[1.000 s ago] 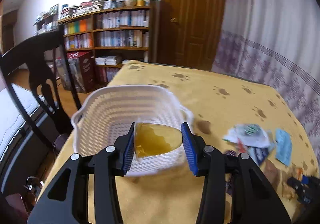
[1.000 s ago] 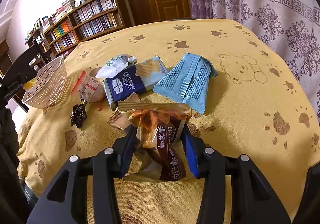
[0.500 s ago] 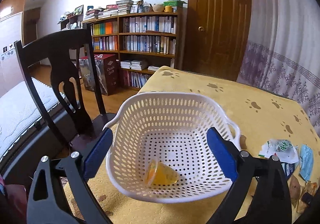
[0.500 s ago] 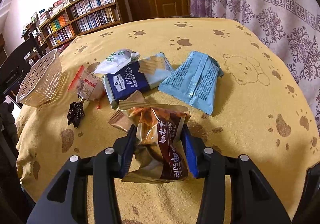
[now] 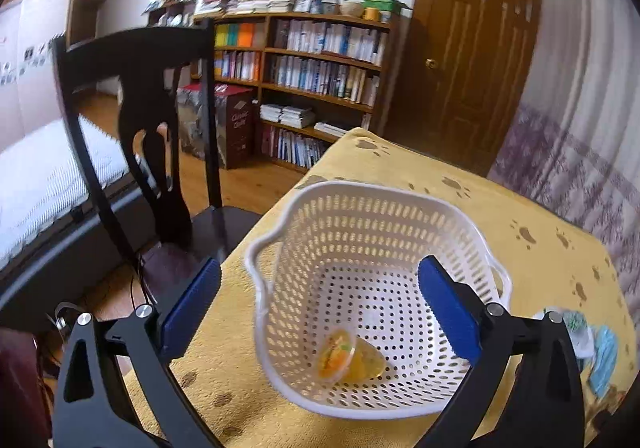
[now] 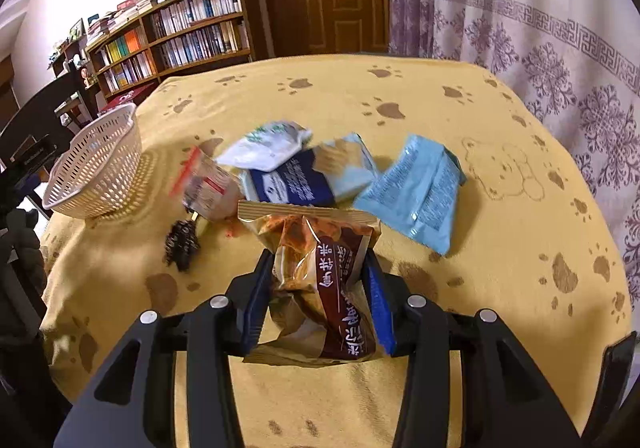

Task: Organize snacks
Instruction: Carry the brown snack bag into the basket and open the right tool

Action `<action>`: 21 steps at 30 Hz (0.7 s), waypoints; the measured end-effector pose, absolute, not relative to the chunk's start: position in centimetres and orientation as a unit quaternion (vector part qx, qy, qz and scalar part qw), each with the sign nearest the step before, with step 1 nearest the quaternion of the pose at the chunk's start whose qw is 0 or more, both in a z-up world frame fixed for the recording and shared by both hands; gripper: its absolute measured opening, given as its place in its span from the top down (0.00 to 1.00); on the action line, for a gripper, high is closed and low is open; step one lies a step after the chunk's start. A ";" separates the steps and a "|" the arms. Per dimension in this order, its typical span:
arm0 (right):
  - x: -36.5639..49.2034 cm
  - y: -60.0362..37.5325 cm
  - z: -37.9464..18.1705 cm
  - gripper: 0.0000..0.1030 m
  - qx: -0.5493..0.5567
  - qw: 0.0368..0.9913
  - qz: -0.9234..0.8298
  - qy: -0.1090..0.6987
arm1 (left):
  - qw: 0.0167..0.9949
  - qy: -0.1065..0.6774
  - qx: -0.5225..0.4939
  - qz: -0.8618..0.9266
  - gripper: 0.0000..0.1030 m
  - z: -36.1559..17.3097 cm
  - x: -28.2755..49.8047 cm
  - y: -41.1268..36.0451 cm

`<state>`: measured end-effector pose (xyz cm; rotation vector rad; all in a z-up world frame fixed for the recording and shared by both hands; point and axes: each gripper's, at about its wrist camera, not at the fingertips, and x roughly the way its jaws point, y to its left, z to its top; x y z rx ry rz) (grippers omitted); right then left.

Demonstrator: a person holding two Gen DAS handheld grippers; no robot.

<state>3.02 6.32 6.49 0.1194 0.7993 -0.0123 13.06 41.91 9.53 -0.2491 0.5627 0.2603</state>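
A second ago the left gripper (image 5: pixel 320 312) held the jelly cup (image 5: pixel 349 358); now its fingers are spread wide and empty, and the cup lies on its side in the basket (image 5: pixel 400 207). The right gripper (image 6: pixel 320 300) stays clenched on the brown packet (image 6: pixel 324 280). Only the right view shows the other snacks: blue packet (image 6: pixel 416 191), navy packet (image 6: pixel 304 179). The basket sits near the tabletop (image 6: pixel 460 119) edge; the far side is open.

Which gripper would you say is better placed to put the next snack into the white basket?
Right. The right gripper is already shut on the brown snack bag. The left gripper is open and empty over the white basket, where only the jelly cup lies.
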 end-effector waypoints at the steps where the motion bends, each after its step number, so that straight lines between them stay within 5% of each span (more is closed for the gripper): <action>1: 3.1 6.5 6.7 0.57 0.058 0.920 -0.005 0.387 | 0.943 0.277 -0.131 0.131 0.03 9.5 13.0 42.3; 21: 10.0 19.8 12.7 0.57 0.026 0.933 0.151 0.327 | 0.933 0.258 -0.149 0.202 0.03 9.0 12.0 44.5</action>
